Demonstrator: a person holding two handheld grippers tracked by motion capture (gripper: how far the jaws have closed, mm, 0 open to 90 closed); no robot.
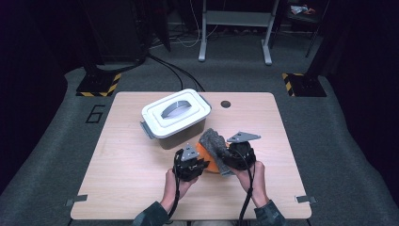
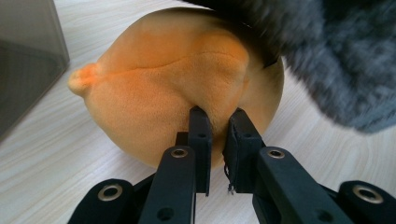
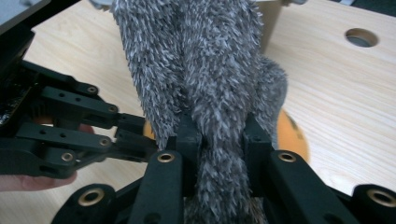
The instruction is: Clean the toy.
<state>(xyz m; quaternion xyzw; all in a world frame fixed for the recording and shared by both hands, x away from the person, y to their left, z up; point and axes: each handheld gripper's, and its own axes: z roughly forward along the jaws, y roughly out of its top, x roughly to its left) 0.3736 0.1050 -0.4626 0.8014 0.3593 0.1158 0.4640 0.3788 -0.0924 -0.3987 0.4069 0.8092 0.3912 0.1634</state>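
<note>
Item: soft toy in two parts, an orange plush body (image 2: 177, 93) and a grey furry cover (image 3: 205, 84), lying on the bench (image 1: 122, 188) just in front of a lidded white storage box (image 1: 175, 117). Left hand-held gripper (image 2: 218, 126): jaws nearly together, pinching a fold of the orange plush at its near side. Right hand-held gripper (image 3: 217, 133): jaws clamped on a bunched strip of the grey fur, which hangs over the orange body's far side. Condition: both grips look secure; the fur appears partly lifted away from the orange plush, yet the two pieces overlap and touch. Remaining, by my judgement: pulling them fully apart. Box lid is on; nothing yet stowed.
</note>
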